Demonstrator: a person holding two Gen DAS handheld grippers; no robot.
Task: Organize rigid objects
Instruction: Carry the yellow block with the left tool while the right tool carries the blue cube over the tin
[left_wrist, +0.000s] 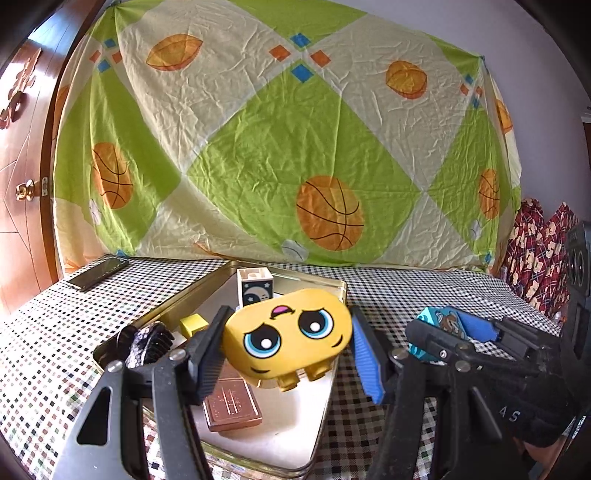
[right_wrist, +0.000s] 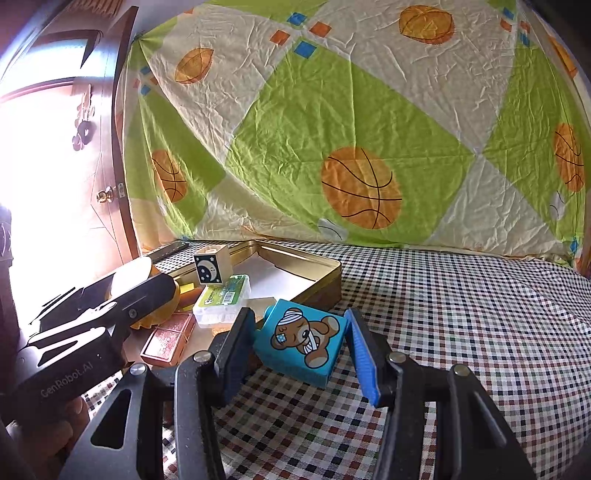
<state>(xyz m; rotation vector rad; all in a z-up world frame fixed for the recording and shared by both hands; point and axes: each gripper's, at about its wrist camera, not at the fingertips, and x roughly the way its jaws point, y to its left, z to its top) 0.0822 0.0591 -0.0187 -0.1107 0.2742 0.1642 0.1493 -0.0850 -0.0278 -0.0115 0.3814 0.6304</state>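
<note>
My left gripper (left_wrist: 286, 350) is shut on a yellow face brick (left_wrist: 288, 338) and holds it tilted above the gold tin (left_wrist: 325, 286). My right gripper (right_wrist: 299, 354) is shut on a blue bear brick (right_wrist: 301, 341) and holds it just above the checked cloth, beside the tin's (right_wrist: 317, 264) near right corner. In the tin lie a moon-print cube (left_wrist: 255, 287), a small yellow brick (left_wrist: 194, 325), a copper-coloured flat case (left_wrist: 232, 406) and a black hair clip (left_wrist: 147, 341). The right wrist view also shows the moon cube (right_wrist: 210, 269), a clear box with a green label (right_wrist: 221, 299) and the copper case (right_wrist: 168, 341).
A dark phone (left_wrist: 98, 273) lies on the checked cloth at the far left. A basketball-print sheet (left_wrist: 295, 147) hangs behind the table. A wooden door (left_wrist: 22, 184) stands at the left. Red patterned fabric (left_wrist: 535, 251) lies at the far right.
</note>
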